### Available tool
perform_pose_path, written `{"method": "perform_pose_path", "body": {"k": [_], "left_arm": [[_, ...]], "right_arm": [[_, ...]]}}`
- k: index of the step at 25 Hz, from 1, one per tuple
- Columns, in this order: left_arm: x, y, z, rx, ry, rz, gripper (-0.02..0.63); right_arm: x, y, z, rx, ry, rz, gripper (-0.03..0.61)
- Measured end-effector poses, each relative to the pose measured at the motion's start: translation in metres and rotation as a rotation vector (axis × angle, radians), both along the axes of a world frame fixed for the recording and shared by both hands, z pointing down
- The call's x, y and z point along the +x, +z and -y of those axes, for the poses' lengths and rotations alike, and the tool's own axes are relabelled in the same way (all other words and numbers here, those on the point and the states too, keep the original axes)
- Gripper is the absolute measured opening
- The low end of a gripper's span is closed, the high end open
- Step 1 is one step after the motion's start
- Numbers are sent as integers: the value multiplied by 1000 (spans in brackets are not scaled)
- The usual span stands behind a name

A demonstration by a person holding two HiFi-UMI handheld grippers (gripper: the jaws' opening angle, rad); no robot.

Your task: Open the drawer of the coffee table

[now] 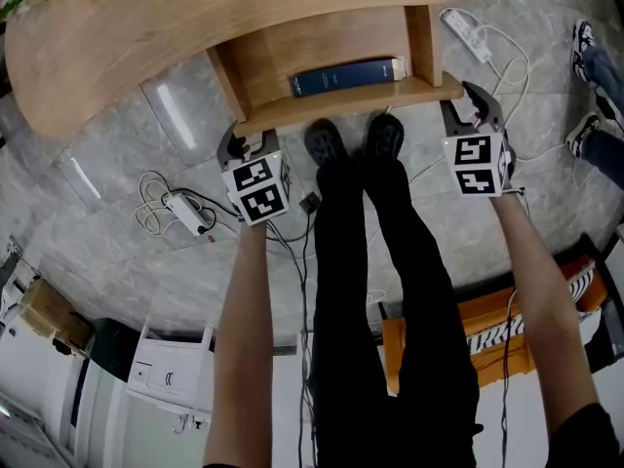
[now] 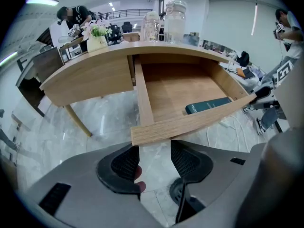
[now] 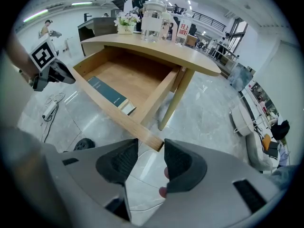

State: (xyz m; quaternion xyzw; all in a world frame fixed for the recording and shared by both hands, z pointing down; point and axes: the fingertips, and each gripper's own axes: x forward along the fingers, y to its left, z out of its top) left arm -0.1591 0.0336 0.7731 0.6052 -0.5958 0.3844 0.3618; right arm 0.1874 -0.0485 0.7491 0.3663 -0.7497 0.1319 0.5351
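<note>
The wooden coffee table [image 1: 146, 27] has its drawer [image 1: 341, 107] pulled out toward me, with a dark blue book [image 1: 346, 76] lying inside. My left gripper [image 1: 234, 147] hangs at the left end of the drawer front [image 2: 190, 122]. It is open, and only floor shows between its pads [image 2: 126, 163]. My right gripper [image 1: 475, 105] is at the right end, also open. The drawer's corner [image 3: 149, 140] sits just beyond its fingertips, clear of the pads [image 3: 178, 163]. The book [image 3: 107, 93] also shows in the right gripper view.
My legs and black shoes [image 1: 351, 139] stand in front of the drawer. Power strips [image 1: 185, 213] [image 1: 466, 29] and cables lie on the marble floor. Glass jars [image 2: 173, 15] and a flower pot [image 2: 97, 37] stand on the table. Another person's feet [image 1: 590, 76] are at right.
</note>
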Motion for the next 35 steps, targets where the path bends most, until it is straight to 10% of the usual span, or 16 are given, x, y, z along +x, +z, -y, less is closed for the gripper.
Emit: {"method": "perform_pose_path", "body": {"k": [13,35], "left_arm": [[-17,-74,-33,-60,-3,55,222],[3,-418,-41,255,-76,-76,210]], "right_arm": [[-1,-87,-12,-19,28,20,163],[-94,-433,-40,221,123,285,162]]}}
